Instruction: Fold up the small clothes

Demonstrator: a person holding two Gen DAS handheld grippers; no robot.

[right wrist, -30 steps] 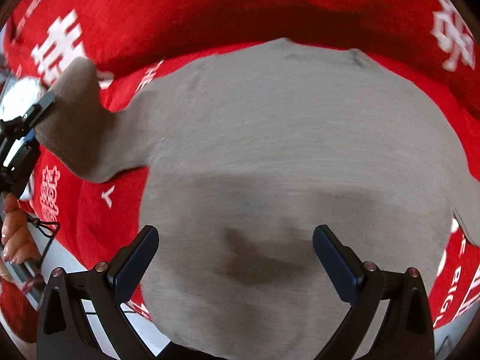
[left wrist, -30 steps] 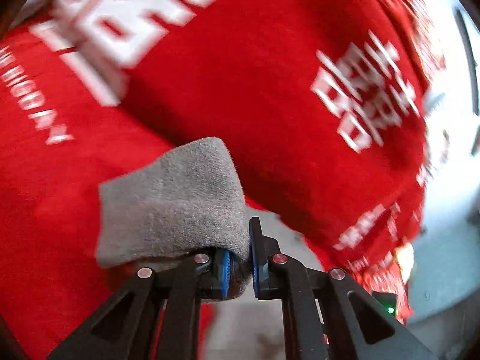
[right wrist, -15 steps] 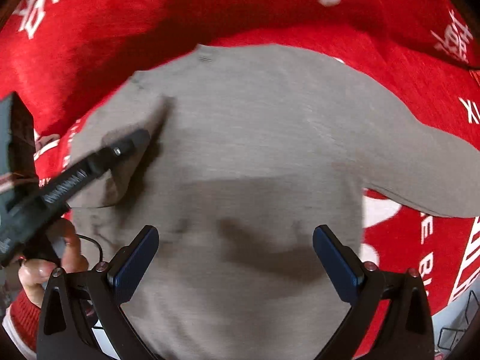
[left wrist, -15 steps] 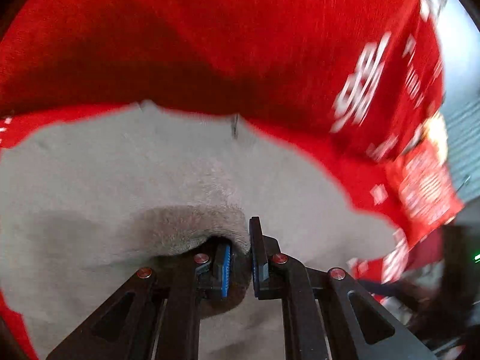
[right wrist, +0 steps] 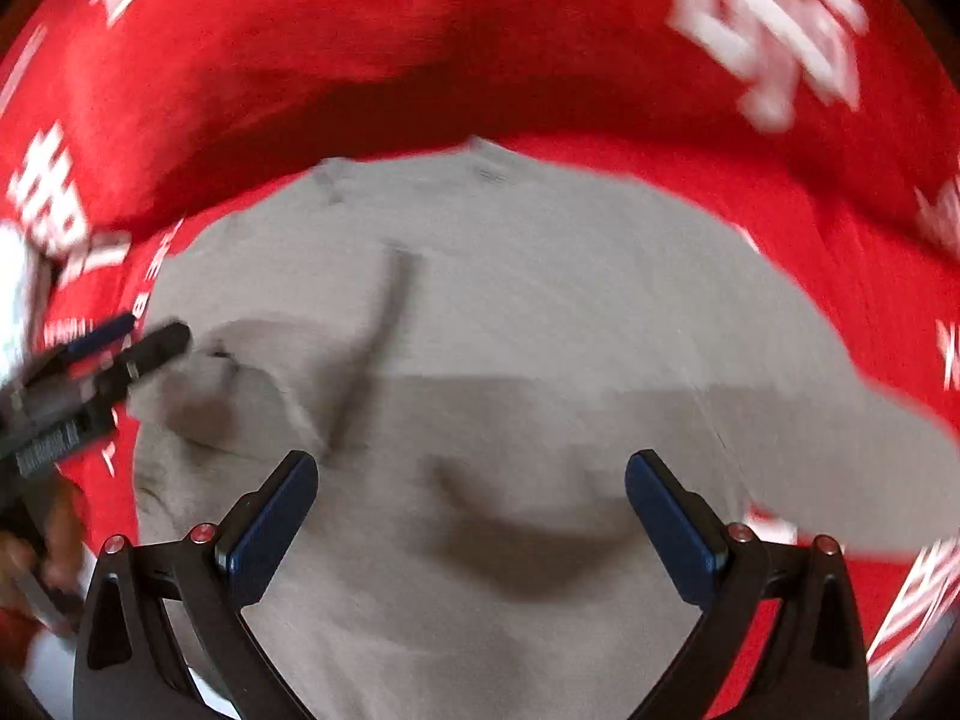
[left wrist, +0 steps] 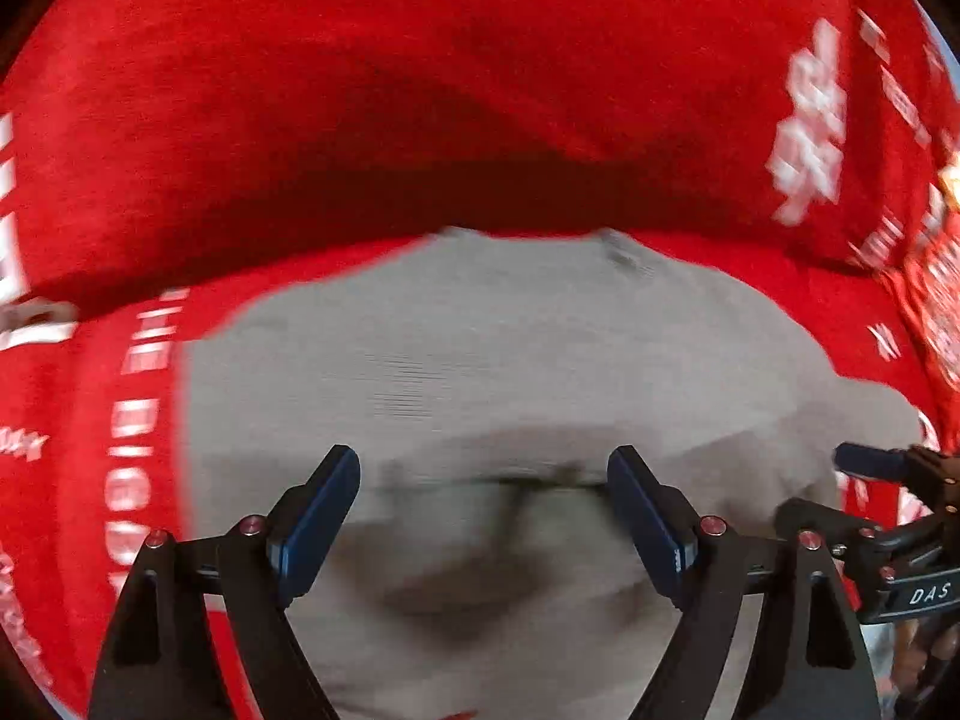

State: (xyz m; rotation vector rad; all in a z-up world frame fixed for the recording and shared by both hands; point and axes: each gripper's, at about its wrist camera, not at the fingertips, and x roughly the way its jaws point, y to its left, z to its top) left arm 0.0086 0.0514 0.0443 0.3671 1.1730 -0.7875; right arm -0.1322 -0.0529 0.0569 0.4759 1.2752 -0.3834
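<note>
Place type unclear: only a work surface draped in a red cloth [right wrist: 252,60] with white printed lettering [right wrist: 774,30], looks like a banner; grey garment [right wrist: 540,312] lying flat on it.

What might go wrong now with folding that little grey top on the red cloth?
Both grippers, left and right, are open and hold nothing, so the folded-in sleeve on the grey top might spring back open. The other sleeve lies spread out, so the fold could end up lopsided. The red cloth underneath is rumpled, and a low grab may pinch it along with the top.
</note>
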